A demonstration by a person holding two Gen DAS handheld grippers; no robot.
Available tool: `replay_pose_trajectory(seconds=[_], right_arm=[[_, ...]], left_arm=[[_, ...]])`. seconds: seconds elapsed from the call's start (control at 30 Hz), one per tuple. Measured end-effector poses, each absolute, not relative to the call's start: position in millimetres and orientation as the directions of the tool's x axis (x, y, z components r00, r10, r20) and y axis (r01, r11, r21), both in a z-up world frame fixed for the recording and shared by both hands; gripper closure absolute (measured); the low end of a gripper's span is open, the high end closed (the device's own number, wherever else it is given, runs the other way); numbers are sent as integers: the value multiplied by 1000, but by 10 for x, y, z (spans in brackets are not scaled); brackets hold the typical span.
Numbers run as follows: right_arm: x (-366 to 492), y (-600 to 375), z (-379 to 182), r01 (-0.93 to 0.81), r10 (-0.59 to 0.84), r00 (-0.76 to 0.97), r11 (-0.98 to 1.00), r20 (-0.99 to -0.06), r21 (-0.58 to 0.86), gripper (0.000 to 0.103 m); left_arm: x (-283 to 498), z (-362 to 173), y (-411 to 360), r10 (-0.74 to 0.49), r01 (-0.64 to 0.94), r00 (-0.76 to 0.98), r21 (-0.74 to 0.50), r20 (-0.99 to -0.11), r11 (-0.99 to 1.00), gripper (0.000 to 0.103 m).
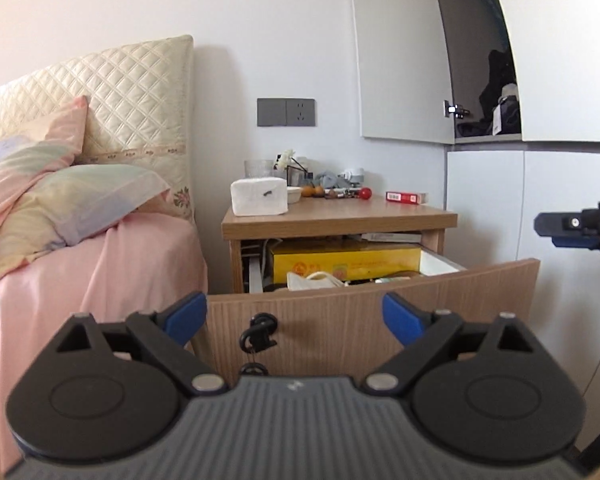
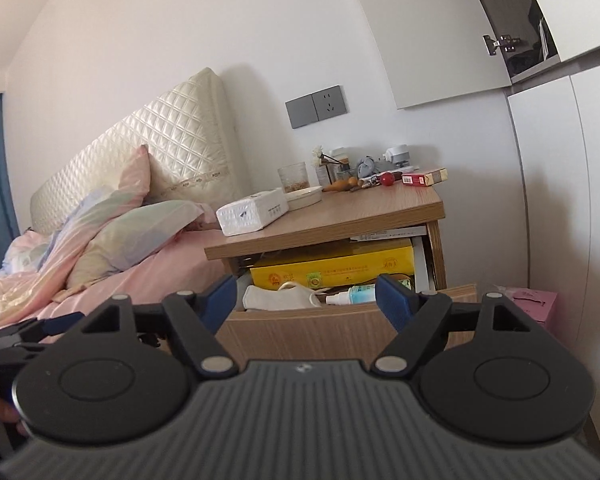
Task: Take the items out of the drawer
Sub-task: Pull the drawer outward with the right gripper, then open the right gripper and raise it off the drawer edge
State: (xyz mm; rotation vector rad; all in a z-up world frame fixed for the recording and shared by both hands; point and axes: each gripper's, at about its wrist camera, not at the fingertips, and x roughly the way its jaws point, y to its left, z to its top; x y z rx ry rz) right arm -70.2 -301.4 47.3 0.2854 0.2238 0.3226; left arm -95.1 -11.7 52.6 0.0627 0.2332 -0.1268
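Wood-grain panelling fronts the drawer [image 1: 374, 312], which stands pulled out from the bedside cabinet; a black ring pull [image 1: 260, 330] hangs on that front. Inside it, a yellow box [image 2: 334, 266] lies along the back, a pale cloth mask [image 2: 278, 298] lies in front of it towards the left, and a small spray bottle [image 2: 352, 294] lies on its side just to the right of the mask.

Both tools are in front of the drawer and touch nothing. The left tool [image 1: 294, 316] has its blue pads spread wide, level with the drawer front, and nothing sits between them. The right tool [image 2: 306, 298] is likewise released, its pads parted on either side of the view into the drawer, above the front edge. The right tool also shows at the right edge of the left wrist view, well apart from the drawer.

On the counter [image 1: 340, 216] above stand a white tissue pack [image 1: 260, 197], a glass [image 2: 293, 176], a red ball [image 2: 388, 179] and a red-and-white packet [image 1: 406, 197]. A bed [image 1: 100, 264] with pink sheets and pillows stands just beside the cabinet on the left, and a grey wall socket [image 1: 286, 112] is fixed above.
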Motion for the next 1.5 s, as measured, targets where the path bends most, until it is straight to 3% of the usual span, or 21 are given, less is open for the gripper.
replay_pose_trajectory(seconds=[0.3, 0.53, 0.67, 0.97, 1.1, 1.2, 1.5], right_arm=[[-679, -2677, 598, -281, 338, 927, 915, -166, 290, 24], [-578, -2584, 480, -283, 328, 934, 921, -140, 268, 23], [-535, -2580, 348, -269, 308, 944, 928, -123, 258, 23], [-355, -2518, 167, -227, 272, 948, 942, -164, 247, 23], [-360, -2470, 132, -226, 261, 953, 949, -150, 220, 16], [-344, -2453, 99, -223, 262, 954, 945, -146, 238, 0], [-404, -2385, 119, -246, 280, 954, 935, -109, 256, 0]], left_arm=[[-1007, 827, -222, -51, 66, 978, 66, -204, 996, 5], [-650, 683, -257, -61, 69, 979, 34, -197, 997, 4], [-471, 525, -306, -33, 50, 979, 82, -199, 995, 4], [-321, 367, -229, -43, 52, 977, 39, -210, 998, 0], [-293, 333, -205, -38, 45, 977, 31, -210, 998, 0], [-274, 310, -185, -33, 40, 977, 25, -210, 999, 0], [-349, 317, -227, -25, 36, 978, 51, -209, 998, 0]])
